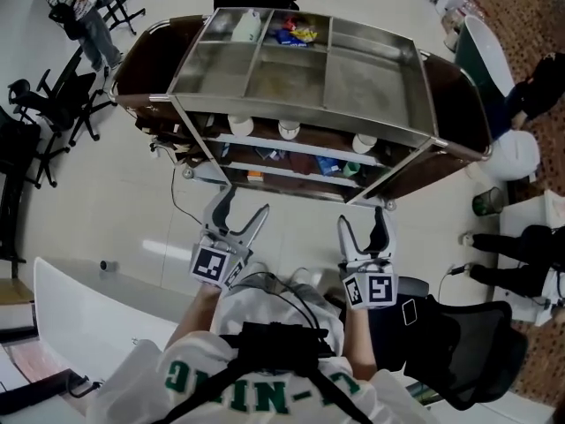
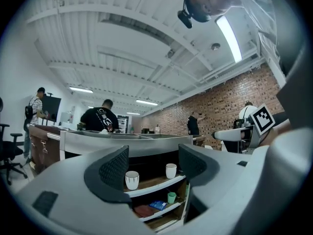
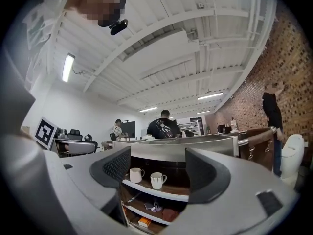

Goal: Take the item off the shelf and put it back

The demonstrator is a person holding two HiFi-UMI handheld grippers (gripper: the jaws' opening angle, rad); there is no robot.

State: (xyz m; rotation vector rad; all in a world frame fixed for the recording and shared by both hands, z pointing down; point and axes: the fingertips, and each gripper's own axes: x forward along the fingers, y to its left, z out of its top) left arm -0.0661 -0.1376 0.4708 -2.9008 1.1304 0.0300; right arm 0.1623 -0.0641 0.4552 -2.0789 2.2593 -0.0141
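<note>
Flanking the shelf (image 1: 296, 147): office chairs (image 1: 55, 102), people (image 1: 81, 9).

A dark brown wooden cart (image 1: 141, 56) with a stainless-steel compartmented top (image 1: 371, 82) stands on the pale floor (image 1: 291, 228). Colourful packets (image 1: 294, 34) lie in 1 rear compartment. 3 white cups (image 1: 289, 129) stand on the upper white-edged shelf (image 1: 309, 148). The lower shelf (image 1: 291, 173) carries a blue packet (image 1: 328, 164), a small green cup (image 1: 351, 169) and an orange box (image 1: 254, 176).
</note>
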